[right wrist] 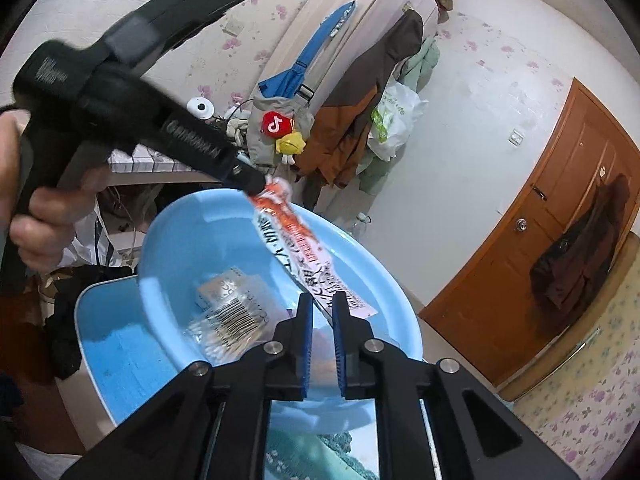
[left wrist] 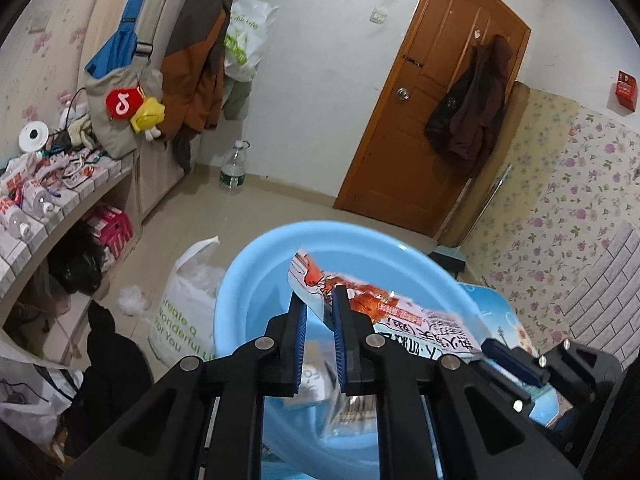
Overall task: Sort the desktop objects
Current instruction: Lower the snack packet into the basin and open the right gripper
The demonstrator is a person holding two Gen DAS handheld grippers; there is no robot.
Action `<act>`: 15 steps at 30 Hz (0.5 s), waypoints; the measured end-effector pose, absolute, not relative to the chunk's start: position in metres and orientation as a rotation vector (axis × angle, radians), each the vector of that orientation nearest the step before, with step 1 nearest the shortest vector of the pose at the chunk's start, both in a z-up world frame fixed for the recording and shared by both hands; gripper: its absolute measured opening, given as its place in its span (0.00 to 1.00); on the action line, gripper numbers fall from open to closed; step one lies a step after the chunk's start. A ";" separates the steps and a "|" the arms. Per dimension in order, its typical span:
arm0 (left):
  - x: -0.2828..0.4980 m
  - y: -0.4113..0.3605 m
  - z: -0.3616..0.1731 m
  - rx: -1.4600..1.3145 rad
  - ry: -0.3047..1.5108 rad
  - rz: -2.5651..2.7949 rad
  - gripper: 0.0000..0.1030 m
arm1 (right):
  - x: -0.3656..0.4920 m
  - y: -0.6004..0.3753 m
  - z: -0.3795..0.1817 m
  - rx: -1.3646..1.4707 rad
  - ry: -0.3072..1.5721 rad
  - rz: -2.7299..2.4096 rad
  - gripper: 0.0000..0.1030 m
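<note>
A long snack packet [left wrist: 420, 320], white with orange print, hangs slanted over a light blue basin [left wrist: 256, 264]. One end lies between the fingertips of my left gripper [left wrist: 319, 296], with a gap showing beside the thin film, so the jaws stand slightly open. The other end [right wrist: 352, 300] runs between the tips of my right gripper [right wrist: 323, 304], also with a narrow gap. In the right wrist view a hand [right wrist: 40, 220] holds the left gripper [right wrist: 256, 184] over the basin [right wrist: 168, 220]. A cotton swab pack [right wrist: 232, 316] and a small box [right wrist: 224, 286] lie inside.
The basin rests on a blue tabletop [right wrist: 120, 360]. A white plastic bag [left wrist: 188, 304] stands on the floor left of it, beside a cluttered tiled shelf [left wrist: 60, 188]. Farther off stand a water bottle [left wrist: 234, 168] and a wooden door [left wrist: 432, 120]. Coats and bags hang on the wall.
</note>
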State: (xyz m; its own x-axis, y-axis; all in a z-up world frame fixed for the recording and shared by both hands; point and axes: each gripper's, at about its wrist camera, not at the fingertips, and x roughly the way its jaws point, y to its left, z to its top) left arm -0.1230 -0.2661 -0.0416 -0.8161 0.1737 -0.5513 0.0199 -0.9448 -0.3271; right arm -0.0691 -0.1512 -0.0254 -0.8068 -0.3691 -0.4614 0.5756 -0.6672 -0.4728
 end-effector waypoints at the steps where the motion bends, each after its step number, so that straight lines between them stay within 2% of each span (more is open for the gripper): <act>1: -0.124 -0.266 -0.045 -0.928 -0.491 2.873 0.13 | -0.074 -0.150 -0.026 0.472 0.835 -2.427 0.10; 15: -0.127 -0.260 -0.066 -1.005 -0.450 2.867 0.15 | -0.109 -0.144 -0.034 0.639 0.720 -2.438 0.13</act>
State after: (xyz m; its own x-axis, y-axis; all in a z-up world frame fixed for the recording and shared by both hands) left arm -0.1265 -0.2598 -0.0662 -0.7836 0.1617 -0.5998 0.0300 -0.9545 -0.2966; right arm -0.1090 -0.1442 -0.0337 -0.7563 -0.3376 -0.5604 0.5878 -0.7267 -0.3555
